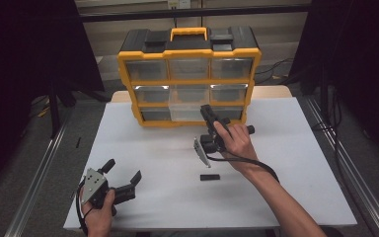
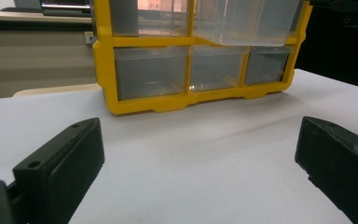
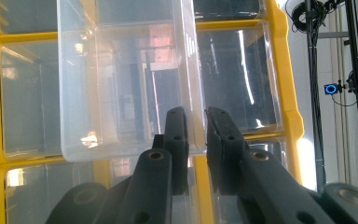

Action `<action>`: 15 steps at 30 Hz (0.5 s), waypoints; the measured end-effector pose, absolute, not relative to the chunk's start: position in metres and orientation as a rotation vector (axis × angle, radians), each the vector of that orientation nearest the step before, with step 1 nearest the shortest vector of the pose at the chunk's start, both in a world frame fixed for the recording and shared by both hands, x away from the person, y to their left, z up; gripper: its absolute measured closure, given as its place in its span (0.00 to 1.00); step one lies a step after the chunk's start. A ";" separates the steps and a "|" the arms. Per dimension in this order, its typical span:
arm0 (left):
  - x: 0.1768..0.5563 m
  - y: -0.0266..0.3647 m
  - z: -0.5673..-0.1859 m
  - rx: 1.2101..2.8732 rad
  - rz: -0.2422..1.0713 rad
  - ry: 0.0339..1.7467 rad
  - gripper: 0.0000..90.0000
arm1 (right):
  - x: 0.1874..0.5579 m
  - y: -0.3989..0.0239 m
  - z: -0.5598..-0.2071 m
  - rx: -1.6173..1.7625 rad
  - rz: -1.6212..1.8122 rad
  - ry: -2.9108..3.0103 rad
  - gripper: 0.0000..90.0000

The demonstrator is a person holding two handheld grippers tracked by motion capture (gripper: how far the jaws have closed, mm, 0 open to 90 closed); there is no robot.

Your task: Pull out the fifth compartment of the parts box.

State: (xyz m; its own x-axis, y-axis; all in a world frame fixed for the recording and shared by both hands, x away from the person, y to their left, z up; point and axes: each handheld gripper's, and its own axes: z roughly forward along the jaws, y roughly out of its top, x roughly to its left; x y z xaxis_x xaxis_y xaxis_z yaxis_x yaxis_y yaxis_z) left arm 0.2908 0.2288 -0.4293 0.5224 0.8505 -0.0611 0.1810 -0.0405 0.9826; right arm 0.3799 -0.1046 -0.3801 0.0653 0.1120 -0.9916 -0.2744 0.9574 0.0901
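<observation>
Clear drawer (image 3: 121, 88) pinched at side wall by right gripper (image 3: 196, 140), pulled out of yellow organizer (image 1: 189, 76); left gripper (image 1: 123, 178) jaws spread wide, nothing held.

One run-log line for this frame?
right gripper: shut on clear drawer wall | drawer: part-way out of yellow organizer | left gripper: open, idle over table

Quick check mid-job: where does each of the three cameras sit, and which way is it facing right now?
High view: above the person's side, looking forward and down at the white table, yellow organizer, small black part; both forearms, left gripper, right gripper.
Left gripper view: rides low over the table, facing the organizer's bottom row; its own black jaws wide apart.
Right gripper view: turned sideways, close up; jaws pinch the clear drawer wall.
Shared: all show the organizer and the pulled-out drawer.
</observation>
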 end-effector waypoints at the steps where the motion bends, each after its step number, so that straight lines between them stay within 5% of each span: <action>1: 0.291 0.228 -0.429 1.538 0.682 0.920 0.02 | 0.379 -0.105 -0.380 -0.132 0.294 1.480 0.88; 15: 0.291 0.228 -0.429 1.541 0.684 0.920 0.02 | 0.378 -0.106 -0.381 -0.122 0.318 1.481 0.86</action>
